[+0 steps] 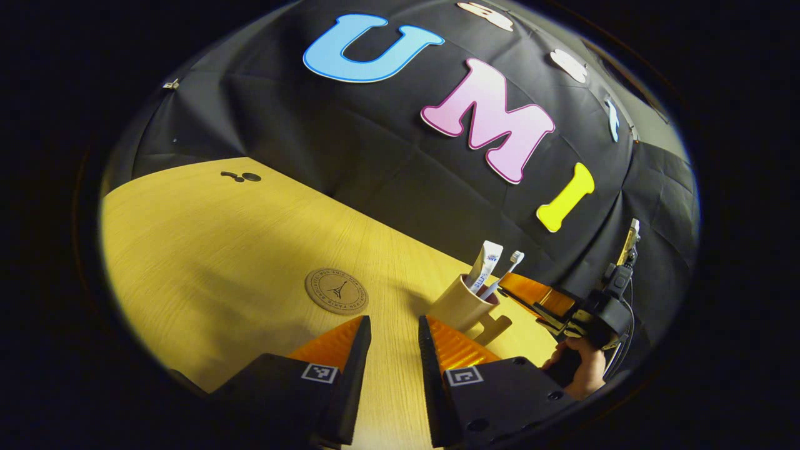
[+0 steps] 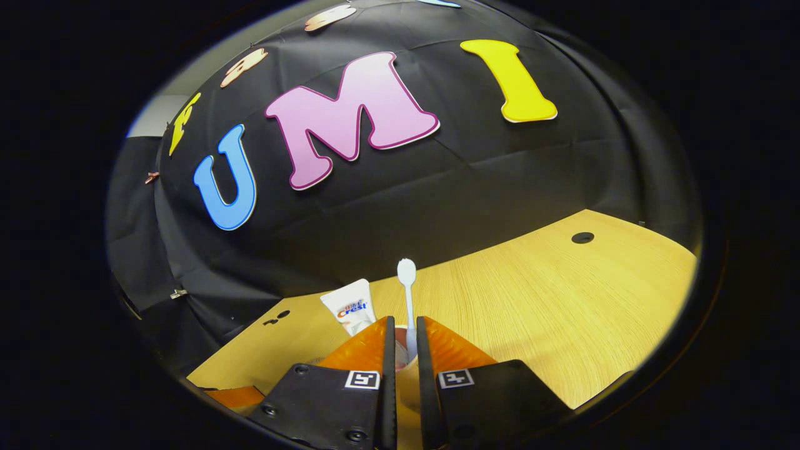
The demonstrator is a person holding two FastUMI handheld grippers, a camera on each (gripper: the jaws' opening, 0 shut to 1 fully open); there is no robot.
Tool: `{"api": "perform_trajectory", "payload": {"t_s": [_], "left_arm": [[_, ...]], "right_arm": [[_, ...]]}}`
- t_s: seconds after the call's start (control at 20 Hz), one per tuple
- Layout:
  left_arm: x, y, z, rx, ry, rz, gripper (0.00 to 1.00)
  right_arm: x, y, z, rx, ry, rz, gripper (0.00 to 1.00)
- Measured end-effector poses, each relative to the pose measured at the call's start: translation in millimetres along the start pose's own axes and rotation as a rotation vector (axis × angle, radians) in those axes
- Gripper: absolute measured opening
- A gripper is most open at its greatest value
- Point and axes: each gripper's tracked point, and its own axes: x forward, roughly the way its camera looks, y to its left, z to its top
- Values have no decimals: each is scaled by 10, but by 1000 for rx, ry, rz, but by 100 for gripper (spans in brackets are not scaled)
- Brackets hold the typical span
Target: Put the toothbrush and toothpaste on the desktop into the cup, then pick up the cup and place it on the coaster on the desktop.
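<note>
In the left gripper view the wooden desktop [image 1: 206, 250] runs wide and bare toward its far edge, where it meets the black cloth wall [image 1: 350, 144]; two small dark spots [image 1: 242, 177] lie near that edge. The round coaster [image 1: 336, 290] lies flat on open wood, well apart from the wall, with free room on its left. The cup [image 1: 461, 304] stands upright to the right of the coaster, near the cloth, its handle toward the camera. The toothpaste [image 1: 485, 265] and toothbrush [image 1: 507, 270] stand in the cup, their long axes tilted up and to the right, brush head uppermost. The left gripper [image 1: 394, 331] hangs released, its fingers parted over bare wood between coaster and cup. The right gripper [image 2: 400, 340] is narrowed around the toothbrush stem at the cup's rim; whether both fingers press on it I cannot tell
</note>
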Motion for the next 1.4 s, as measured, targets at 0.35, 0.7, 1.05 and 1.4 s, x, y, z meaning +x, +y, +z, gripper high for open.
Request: {"api": "perform_trajectory", "payload": {"t_s": [0.35,0.7,1.05,1.4], "left_arm": [[-108,197,68,48,5,21,48],[-268,546,190,157,-12,70,48],[-402,914,324,193,-23,93,48],[-480,1182,323,209,-25,104,48]], "right_arm": [[-315,54,-90,-14,181,1,23],[-532,144,-343,-86,448,-24,40],[-593,96,-725,-203,707,-88,43],[-471,57,-1125,-327,905,-113,43]]}}
